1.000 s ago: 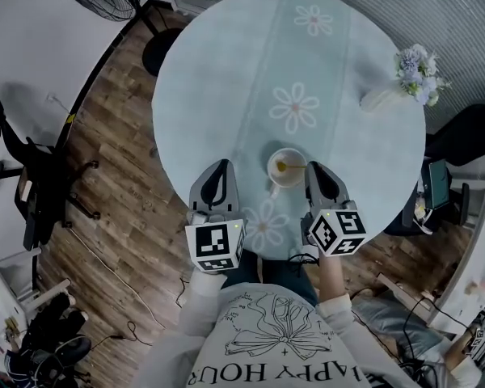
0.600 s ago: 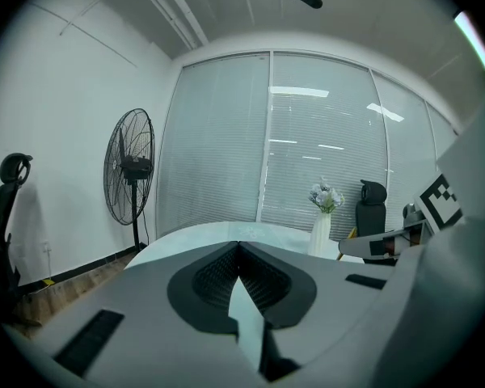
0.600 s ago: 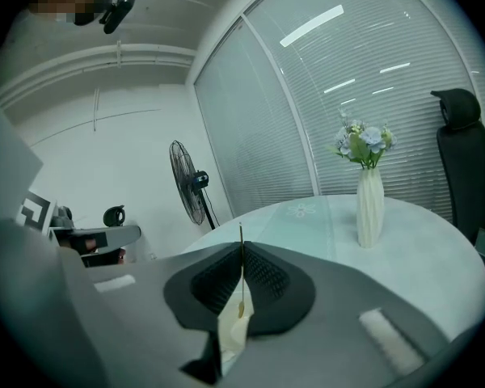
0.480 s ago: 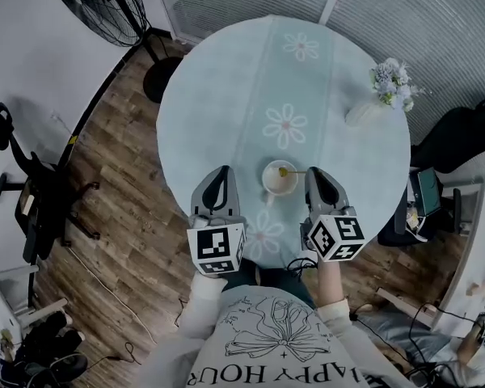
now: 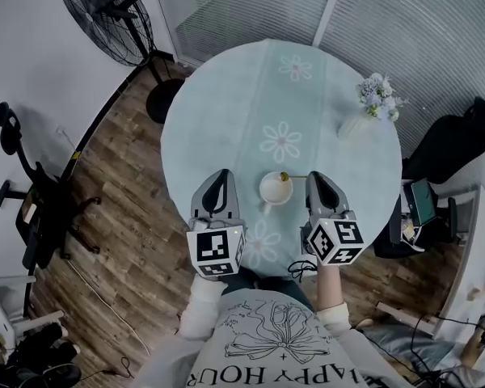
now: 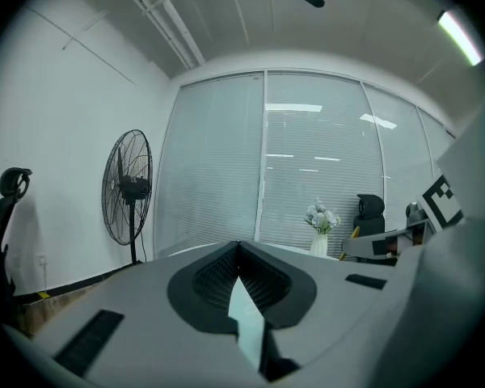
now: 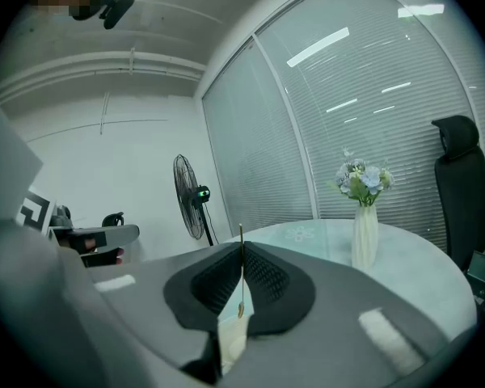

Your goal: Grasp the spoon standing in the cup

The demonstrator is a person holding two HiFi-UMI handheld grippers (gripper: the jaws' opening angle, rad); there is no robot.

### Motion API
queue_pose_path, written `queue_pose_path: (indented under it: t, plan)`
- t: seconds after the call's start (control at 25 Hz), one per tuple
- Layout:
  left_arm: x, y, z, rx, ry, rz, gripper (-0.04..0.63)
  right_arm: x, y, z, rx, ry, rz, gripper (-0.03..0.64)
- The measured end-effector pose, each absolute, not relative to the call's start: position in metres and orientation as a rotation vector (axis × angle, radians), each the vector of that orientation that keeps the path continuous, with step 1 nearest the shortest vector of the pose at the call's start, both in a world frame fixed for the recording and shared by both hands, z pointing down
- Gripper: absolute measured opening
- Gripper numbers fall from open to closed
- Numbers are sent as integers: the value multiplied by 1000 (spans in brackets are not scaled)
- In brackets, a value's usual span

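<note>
While both grippers hang above the near part of the table (image 5: 226,120), we take the head view first. The cup (image 5: 276,190) stands between their front ends, and the spoon (image 5: 284,179) rises from its right-hand side. It is so foreshortened that we judge its long axis to run nearly straight up. The right gripper (image 5: 315,177) is just beside that rim and the left gripper (image 5: 221,176) is plainly farther off. Neither touches cup or spoon. From the left gripper view we get only its jaws pressed together at the tips with nothing in them. Cup and spoon don't show there, which fits their lying off to its right. The right gripper view shows its jaws likewise closed and empty. Yet the spoon stands as a thin upright line right on their seam, with the pale cup in the slit below, so we judge it ahead of and lower than the tips. We'd give the grasp to the right hand: spread the jaws, bring them forward and down, and close the pads from either side on the upright handle.
</note>
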State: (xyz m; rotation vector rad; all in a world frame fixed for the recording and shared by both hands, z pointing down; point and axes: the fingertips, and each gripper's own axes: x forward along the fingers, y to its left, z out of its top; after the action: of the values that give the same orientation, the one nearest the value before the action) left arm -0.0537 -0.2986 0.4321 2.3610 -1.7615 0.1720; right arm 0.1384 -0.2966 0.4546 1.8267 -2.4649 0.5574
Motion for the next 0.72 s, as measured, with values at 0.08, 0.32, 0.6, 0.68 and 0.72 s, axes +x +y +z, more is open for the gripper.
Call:
queue_pose_path:
  t: [0.08, 0.32, 0.6, 0.68, 0.72]
  plan:
    - [-53, -298, 425, 2373, -1767, 159, 6, 139, -296, 447, 1836, -2475, 534, 15]
    - [-51, -296, 404, 2402, -1789, 111, 6, 140, -295, 426, 1845, -2502, 462, 15]
    - [-49, -298, 380, 2424, -1813, 62, 6, 145, -297, 403, 1863, -2531, 397, 15]
    - [-48, -299, 374, 2431, -1819, 50, 6, 146, -298, 396, 1869, -2541, 380, 15]
    - [-49, -299, 371, 2434, -1823, 44, 6, 146, -298, 393, 1870, -2547, 372, 15]
